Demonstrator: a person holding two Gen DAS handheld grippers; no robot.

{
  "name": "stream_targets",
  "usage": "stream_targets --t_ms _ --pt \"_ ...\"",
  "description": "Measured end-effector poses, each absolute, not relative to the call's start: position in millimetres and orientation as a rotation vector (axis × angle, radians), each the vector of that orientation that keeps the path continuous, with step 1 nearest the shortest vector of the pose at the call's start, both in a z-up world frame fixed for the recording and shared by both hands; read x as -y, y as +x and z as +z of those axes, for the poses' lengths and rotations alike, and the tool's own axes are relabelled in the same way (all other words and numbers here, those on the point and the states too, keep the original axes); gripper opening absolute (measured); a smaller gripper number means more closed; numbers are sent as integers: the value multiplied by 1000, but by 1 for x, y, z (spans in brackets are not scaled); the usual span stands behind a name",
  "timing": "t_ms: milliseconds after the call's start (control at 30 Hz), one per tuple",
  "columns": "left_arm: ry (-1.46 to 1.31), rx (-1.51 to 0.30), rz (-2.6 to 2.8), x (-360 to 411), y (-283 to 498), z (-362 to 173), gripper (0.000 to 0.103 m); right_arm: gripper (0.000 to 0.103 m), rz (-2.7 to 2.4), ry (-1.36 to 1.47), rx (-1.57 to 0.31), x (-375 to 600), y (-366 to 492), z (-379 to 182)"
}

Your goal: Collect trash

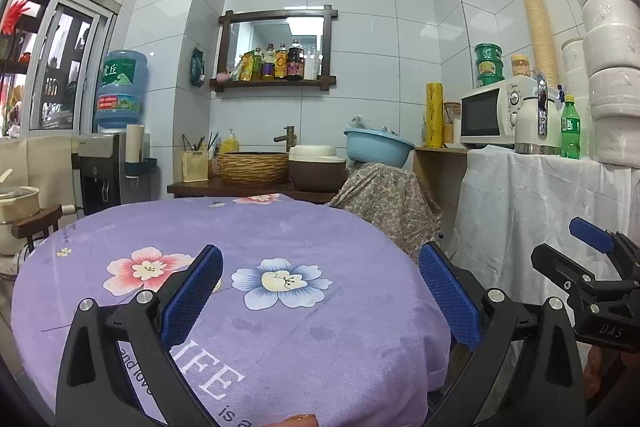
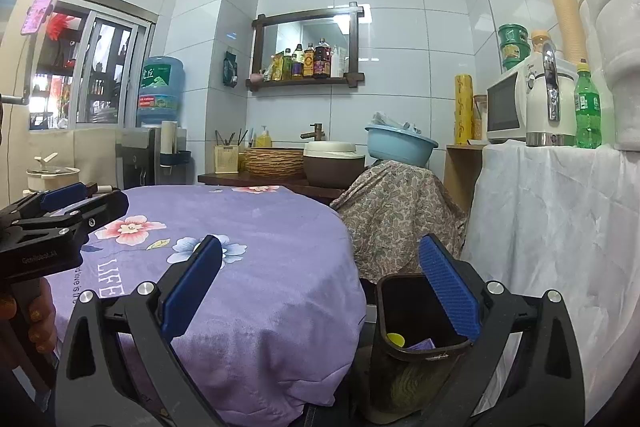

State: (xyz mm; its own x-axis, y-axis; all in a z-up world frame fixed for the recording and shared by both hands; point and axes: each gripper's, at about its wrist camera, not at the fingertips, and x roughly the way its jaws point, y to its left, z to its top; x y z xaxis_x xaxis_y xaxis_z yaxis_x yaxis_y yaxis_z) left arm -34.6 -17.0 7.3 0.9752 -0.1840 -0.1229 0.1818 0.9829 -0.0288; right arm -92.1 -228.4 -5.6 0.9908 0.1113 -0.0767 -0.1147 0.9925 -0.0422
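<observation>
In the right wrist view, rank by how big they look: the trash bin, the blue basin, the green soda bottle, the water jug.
1. Trash bin, though it's nearest the camera.
2. Blue basin and water jug, too alike to rank.
3. Green soda bottle.

A dark brown trash bin (image 2: 416, 311) stands upright and open on the floor just beside the purple-clothed counter (image 2: 256, 267). Inside lie a yellow cap (image 2: 395, 339) and a purple scrap (image 2: 422, 345).

A bin (image 2: 416, 311) stands right of the table (image 2: 256, 267), with a lid (image 2: 396, 339) inside. Behind the table, a basket (image 2: 274, 163) and pot (image 2: 334, 163) sit on the counter (image 2: 256, 181).
</observation>
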Motion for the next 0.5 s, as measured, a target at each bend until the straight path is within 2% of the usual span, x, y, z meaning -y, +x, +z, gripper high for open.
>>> stream_targets --t_ms 500 --pt "-2 -123 -187 18 -36 7 97 97 114 -54 -104 227 -89 -9"
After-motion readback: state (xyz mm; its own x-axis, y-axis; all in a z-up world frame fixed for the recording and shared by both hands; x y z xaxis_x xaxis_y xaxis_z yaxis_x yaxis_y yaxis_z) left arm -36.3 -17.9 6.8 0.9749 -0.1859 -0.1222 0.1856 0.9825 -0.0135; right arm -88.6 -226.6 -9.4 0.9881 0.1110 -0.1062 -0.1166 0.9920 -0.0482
